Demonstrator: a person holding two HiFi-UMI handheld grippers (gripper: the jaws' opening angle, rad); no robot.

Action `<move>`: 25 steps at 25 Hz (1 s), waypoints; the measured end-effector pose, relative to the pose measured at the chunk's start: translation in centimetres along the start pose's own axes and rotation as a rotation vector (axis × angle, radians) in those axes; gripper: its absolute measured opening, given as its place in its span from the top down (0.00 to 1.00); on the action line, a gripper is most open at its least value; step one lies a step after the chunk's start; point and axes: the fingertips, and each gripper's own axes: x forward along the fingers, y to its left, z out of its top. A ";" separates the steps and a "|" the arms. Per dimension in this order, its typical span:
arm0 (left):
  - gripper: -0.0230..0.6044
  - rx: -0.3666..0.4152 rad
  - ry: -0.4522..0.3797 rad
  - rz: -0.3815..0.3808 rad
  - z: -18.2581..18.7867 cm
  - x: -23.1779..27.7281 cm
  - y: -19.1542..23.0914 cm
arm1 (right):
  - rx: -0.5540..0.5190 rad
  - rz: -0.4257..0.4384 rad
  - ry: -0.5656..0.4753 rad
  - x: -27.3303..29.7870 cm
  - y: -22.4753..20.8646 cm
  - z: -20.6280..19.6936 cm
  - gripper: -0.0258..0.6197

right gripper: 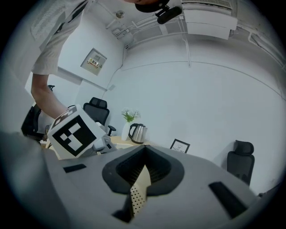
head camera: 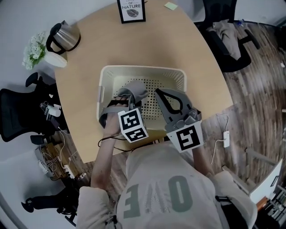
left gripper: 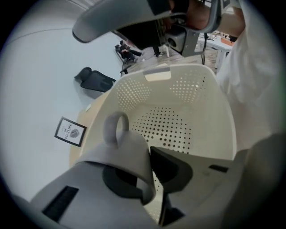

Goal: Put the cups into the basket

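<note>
Left claw is clenched on the wall of a grey cup. It holds the cup tilted over the left half of the basket, handle loop turned away from the claw. The person's left forearm reaches in across the basket's near rim. Right claw hangs over the basket's near right part, jaws pressed together, empty. The basket sits on the round worktop. A kettle and flowers stand past its far left corner, and a framed sign past its far rim.
</note>
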 end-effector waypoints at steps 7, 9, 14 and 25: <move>0.86 0.178 0.167 -0.206 -2.0 3.2 -2.5 | 0.029 0.004 0.015 -0.2 0.2 -1.2 0.96; 0.86 0.243 0.209 -0.248 -2.4 4.1 -3.0 | 0.030 0.009 0.017 -0.1 0.3 -1.4 0.96; 0.86 0.337 0.271 -0.323 -2.9 5.2 -4.4 | 0.027 0.041 0.018 -0.3 0.6 -1.9 0.96; 0.85 0.338 0.246 -0.259 -1.5 5.1 -3.9 | 0.053 0.063 0.004 -0.2 0.6 -2.4 0.96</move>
